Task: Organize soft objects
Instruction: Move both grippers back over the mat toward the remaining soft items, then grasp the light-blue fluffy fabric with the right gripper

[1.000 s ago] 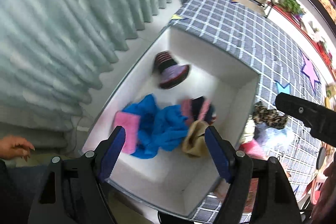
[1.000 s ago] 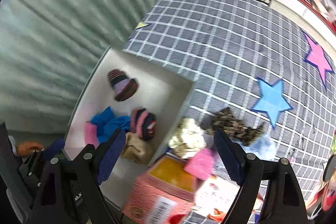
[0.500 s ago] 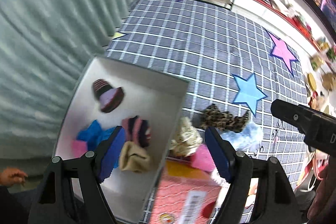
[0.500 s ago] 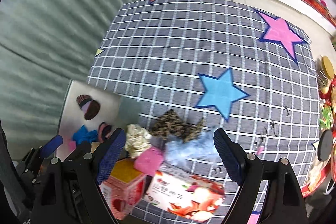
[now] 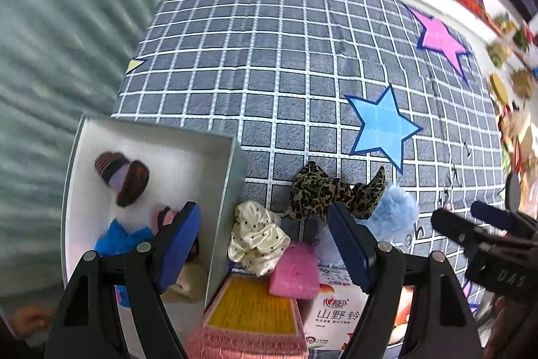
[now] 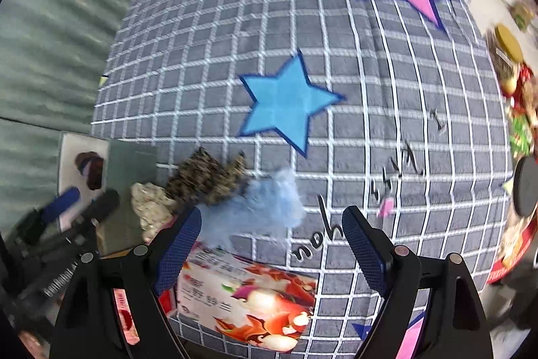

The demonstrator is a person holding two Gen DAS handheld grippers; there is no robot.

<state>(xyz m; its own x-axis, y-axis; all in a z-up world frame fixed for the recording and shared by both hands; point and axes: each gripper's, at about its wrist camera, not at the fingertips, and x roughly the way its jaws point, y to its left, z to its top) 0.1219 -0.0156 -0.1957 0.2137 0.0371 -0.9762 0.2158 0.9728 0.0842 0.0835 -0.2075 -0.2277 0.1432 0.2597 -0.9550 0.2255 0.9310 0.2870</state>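
Both tools, the left tool (image 5: 264,243) and right tool (image 6: 270,246), hover spread and empty over loose cloth pieces beside the white open box (image 5: 153,132) on the grey checked mat (image 5: 269,63). Next: lower onto the cream dotted satin scrunchie (image 5: 257,232) and pinch.

scrunchies (image 5: 257,238) beside white bin (image 5: 220,207)

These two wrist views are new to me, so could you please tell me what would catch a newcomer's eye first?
The grey checked mat with its big blue star and pink star fills both views. At its near edge lies a heap of soft things: a leopard-print scrunchie, a cream dotted satin scrunchie and a pale blue fluffy piece. Left of the heap, a white open box already holds knitted and blue cloth items.
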